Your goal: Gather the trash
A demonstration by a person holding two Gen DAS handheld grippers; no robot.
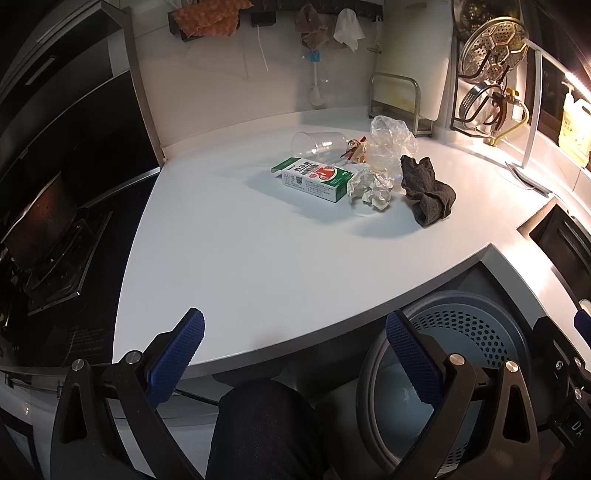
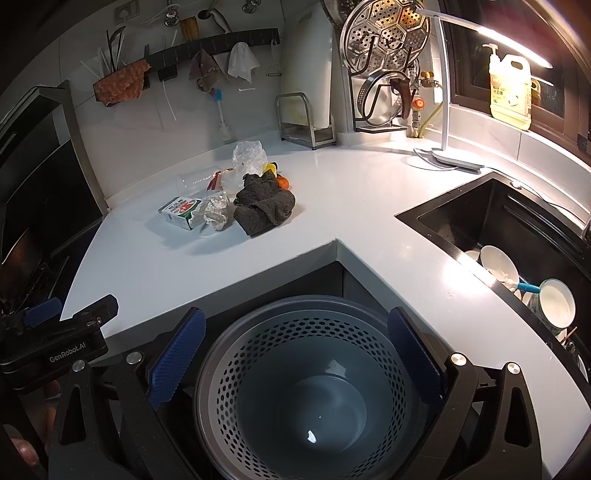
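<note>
Only the right wrist view shows bin (image 2: 314, 387) interior, sink (image 2: 480, 221).

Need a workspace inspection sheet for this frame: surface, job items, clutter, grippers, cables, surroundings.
Surface: white countertop, L-shaped, mostly bare.
Job's things: green-white carton, crumpled paper, tipped clear cup, clear plastic bag, snack wrapper, clustered together; perforated grey bin below the counter's inner corner, nothing in it.
Clutter: dark cloth beside the paper.
Grippers: left gripper open, holding nothing; right gripper open above the bin.
Cables: lamp cord by the lamp base.
Surroundings: sink with dishes, steamer rack, detergent jug.
</note>
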